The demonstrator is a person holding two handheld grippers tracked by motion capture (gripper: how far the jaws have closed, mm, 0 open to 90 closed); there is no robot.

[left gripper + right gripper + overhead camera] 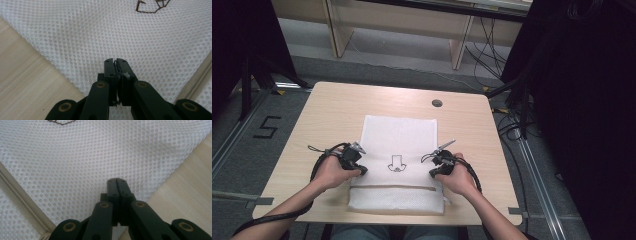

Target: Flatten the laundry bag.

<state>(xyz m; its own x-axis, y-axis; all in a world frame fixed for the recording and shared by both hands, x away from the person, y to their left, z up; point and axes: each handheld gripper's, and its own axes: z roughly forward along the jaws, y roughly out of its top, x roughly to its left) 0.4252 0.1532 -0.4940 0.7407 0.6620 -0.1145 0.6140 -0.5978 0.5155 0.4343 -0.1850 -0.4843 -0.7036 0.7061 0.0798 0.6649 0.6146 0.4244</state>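
Lying flat on the pale wooden worktop [332,107], a white mesh laundry bag [399,135] sits square to the person, its beige zipper [394,187] running across the near end.

At the bag's left edge, the left tool [360,171] is held low over the mesh by the left hand [331,173]. In the left gripper view its jaws are pressed together, tips just inside the bag's border; a sliver of pale material seems to be caught between the pads, though the close, dark view makes that hard to confirm.

In the middle of the bag is a small brown outline drawing [396,164], perhaps an embroidered garment or arrow shape; no lettering or brand name can be read.

At the right edge, the right tool [433,173] in the right hand [459,179] mirrors the first: jaws closed tight, tips just inside the bag's side border, the zipper off to one side in its own view.

Taking both side edges at matching points, just beyond the zipper, looks meant to lift or fold the bag evenly.
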